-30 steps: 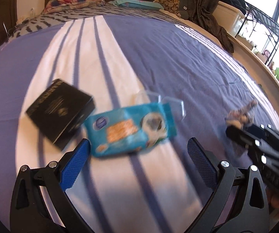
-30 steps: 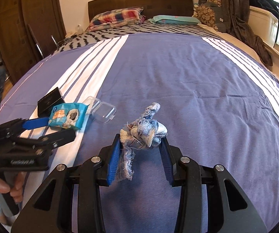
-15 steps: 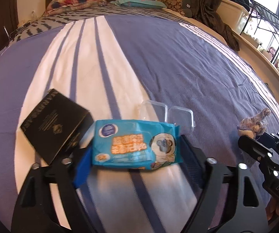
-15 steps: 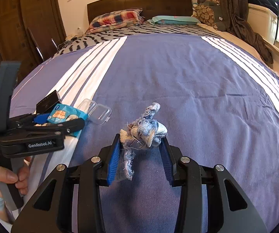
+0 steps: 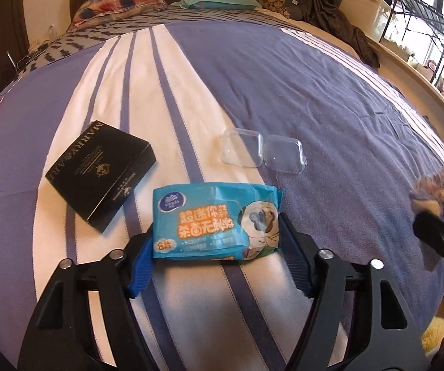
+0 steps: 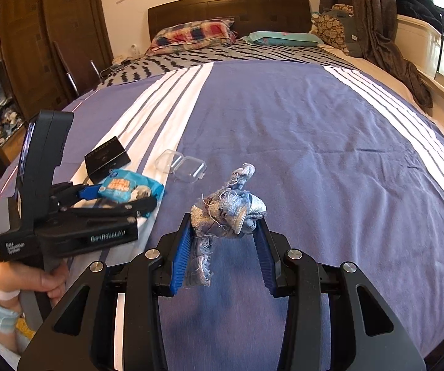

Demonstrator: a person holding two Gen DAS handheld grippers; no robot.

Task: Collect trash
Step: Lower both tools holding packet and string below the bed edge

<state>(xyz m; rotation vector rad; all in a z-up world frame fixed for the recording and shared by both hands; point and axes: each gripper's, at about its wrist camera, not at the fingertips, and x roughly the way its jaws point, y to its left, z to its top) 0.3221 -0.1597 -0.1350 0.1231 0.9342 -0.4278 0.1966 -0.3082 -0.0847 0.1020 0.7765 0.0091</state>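
Observation:
My left gripper (image 5: 218, 247) is shut on a blue wet-wipes packet (image 5: 215, 219), held across its ends just above the striped bedspread; the packet also shows in the right wrist view (image 6: 130, 189). My right gripper (image 6: 225, 241) is shut on a frayed wad of blue-grey denim scraps (image 6: 228, 210), which also shows at the right edge of the left wrist view (image 5: 438, 188). A black box (image 5: 101, 170) lies left of the packet. An open clear plastic case (image 5: 262, 152) lies beyond it.
The purple-and-white striped bedspread (image 6: 314, 130) covers the bed. Pillows (image 6: 191, 35) and a dark headboard (image 6: 228, 9) are at the far end. A wardrobe (image 6: 36, 46) stands left; a windowsill with a rack (image 5: 423, 31) runs along the right.
My left gripper moved forward over the wipes packet, closed on it and lifted it slightly. My right gripper kept holding the denim scraps, nearly still.

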